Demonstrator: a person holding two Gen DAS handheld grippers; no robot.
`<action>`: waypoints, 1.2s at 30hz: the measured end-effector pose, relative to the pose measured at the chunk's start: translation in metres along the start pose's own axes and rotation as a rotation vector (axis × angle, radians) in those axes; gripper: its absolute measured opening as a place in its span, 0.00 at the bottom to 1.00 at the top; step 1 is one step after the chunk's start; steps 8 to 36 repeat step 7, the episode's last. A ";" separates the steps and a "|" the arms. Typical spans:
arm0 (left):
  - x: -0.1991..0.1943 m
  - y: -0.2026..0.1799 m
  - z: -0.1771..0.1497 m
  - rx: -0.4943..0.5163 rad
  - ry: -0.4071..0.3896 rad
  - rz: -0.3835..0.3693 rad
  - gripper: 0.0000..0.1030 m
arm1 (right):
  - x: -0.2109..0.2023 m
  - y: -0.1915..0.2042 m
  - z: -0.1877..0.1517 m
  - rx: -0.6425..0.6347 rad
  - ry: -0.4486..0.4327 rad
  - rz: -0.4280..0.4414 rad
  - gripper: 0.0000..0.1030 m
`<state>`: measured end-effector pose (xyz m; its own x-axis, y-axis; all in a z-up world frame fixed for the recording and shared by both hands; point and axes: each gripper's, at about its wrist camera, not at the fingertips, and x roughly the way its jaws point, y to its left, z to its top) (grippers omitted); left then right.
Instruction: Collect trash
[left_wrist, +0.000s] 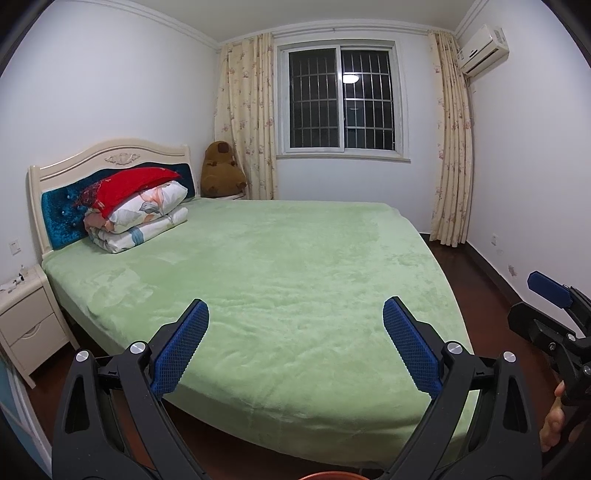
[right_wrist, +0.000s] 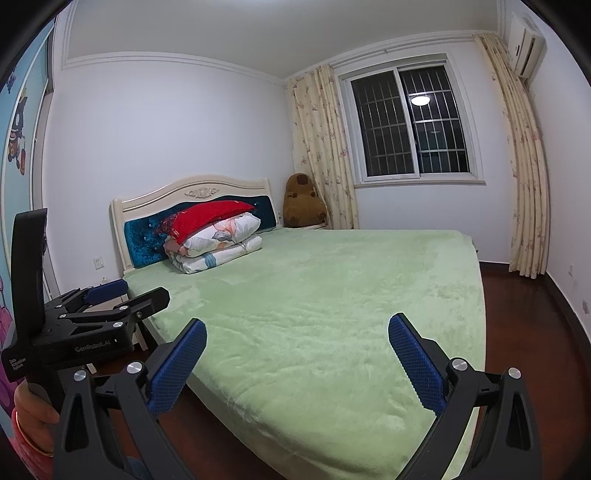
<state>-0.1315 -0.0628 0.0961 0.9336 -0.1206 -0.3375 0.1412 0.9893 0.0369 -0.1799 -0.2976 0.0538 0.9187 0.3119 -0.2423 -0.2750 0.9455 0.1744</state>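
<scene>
No piece of trash shows in either view. My left gripper (left_wrist: 295, 306) is open over the near edge of a bed with a green blanket (left_wrist: 295, 251), with nothing between its blue pads. My right gripper (right_wrist: 297, 323) is also open and empty above the same bed (right_wrist: 332, 288). In the left wrist view, one blue pad (left_wrist: 548, 290) of the right gripper pokes in at the right edge, held by a hand (left_wrist: 552, 421). In the right wrist view, the left gripper's body (right_wrist: 74, 332) sits at the left, level with the bed's near corner.
Folded quilts under a red pillow (left_wrist: 140, 210) lie by the headboard. A cream nightstand (left_wrist: 26, 317) stands left of the bed and a brown plush toy (left_wrist: 221, 170) sits in the far corner. Dark wood floor (left_wrist: 491, 295) runs along the right. A copper-coloured rim (left_wrist: 321, 475) peeks in at the bottom.
</scene>
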 end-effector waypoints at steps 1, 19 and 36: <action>0.001 0.001 0.000 -0.004 0.004 0.000 0.90 | 0.000 0.000 0.000 0.000 0.001 -0.001 0.94; 0.002 0.001 -0.002 -0.008 0.015 -0.009 0.90 | 0.001 0.000 -0.001 0.003 0.003 -0.004 0.94; 0.002 0.001 -0.002 -0.008 0.015 -0.009 0.90 | 0.001 0.000 -0.001 0.003 0.003 -0.004 0.94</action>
